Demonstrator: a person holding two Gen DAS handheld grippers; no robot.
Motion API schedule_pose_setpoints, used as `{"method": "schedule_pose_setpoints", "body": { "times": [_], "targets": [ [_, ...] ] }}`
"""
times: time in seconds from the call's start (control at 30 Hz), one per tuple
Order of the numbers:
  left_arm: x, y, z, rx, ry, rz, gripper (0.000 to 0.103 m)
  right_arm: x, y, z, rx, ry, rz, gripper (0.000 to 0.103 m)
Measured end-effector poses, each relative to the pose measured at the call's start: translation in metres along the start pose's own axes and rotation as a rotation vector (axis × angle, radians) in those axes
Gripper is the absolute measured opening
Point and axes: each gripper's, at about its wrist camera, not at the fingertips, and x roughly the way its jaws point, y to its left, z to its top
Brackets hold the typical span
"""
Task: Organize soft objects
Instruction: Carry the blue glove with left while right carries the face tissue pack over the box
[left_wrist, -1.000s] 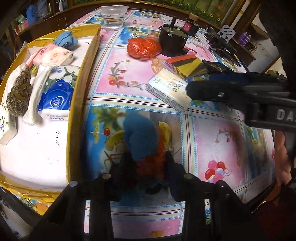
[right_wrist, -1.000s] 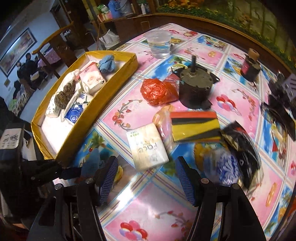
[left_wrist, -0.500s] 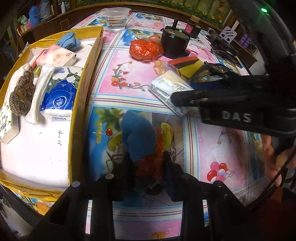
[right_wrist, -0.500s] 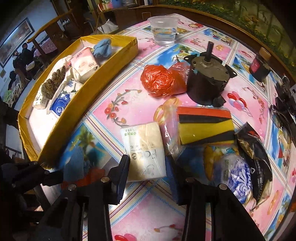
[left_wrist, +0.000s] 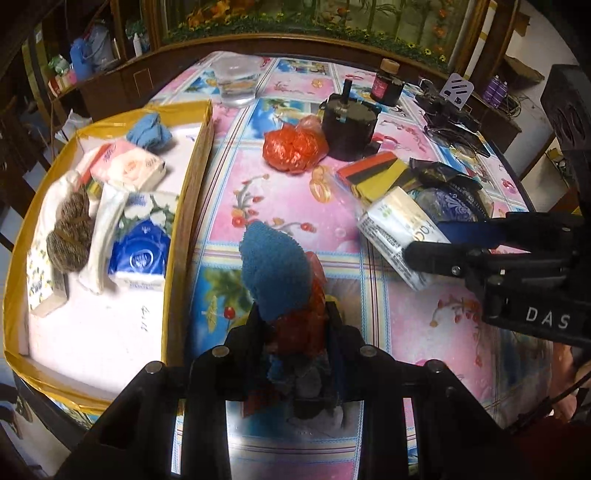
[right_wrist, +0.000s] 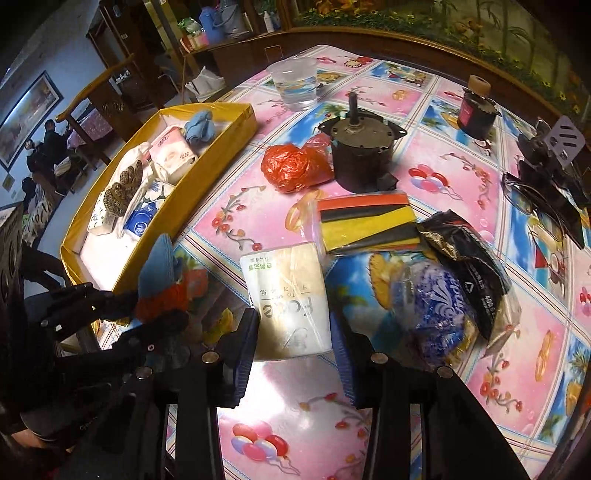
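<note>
My left gripper (left_wrist: 295, 317) is shut on a blue cloth (left_wrist: 277, 266) bundled with crumpled red plastic (left_wrist: 303, 325), just right of the yellow box (left_wrist: 181, 240). The same bundle (right_wrist: 159, 269) shows at the left of the right wrist view, in the left gripper (right_wrist: 159, 306). My right gripper (right_wrist: 293, 343) is shut on the near end of a cream tissue pack (right_wrist: 288, 291). From the left wrist view that pack (left_wrist: 395, 229) tilts between the right gripper's (left_wrist: 424, 240) fingers. The box (right_wrist: 192, 192) holds tissue packs, a brown scrubber and a light blue cloth.
On the flowered tablecloth lie a red plastic bag (right_wrist: 291, 166), a dark motor (right_wrist: 358, 147), a striped red-yellow-black bag (right_wrist: 369, 225) and a black and blue packet (right_wrist: 454, 280). A cup of water (right_wrist: 295, 81), a small dark jar (right_wrist: 476, 107) and glasses (right_wrist: 532, 195) stand farther back.
The right gripper's jaws have narrowed from wide apart onto the tissue pack, and the pack has shifted with them. The left gripper keeps its hold on the blue cloth bundle.
</note>
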Motion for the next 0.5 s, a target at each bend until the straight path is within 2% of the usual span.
{"method": "schedule_pose_setpoints", "body": {
  "times": [0.5],
  "targets": [
    [-0.011,-0.006,0.009,0.041,-0.071,0.054,0.030,-0.008,-0.006,-0.006,0.019,0.001,-0.008,0.043]
  ]
}}
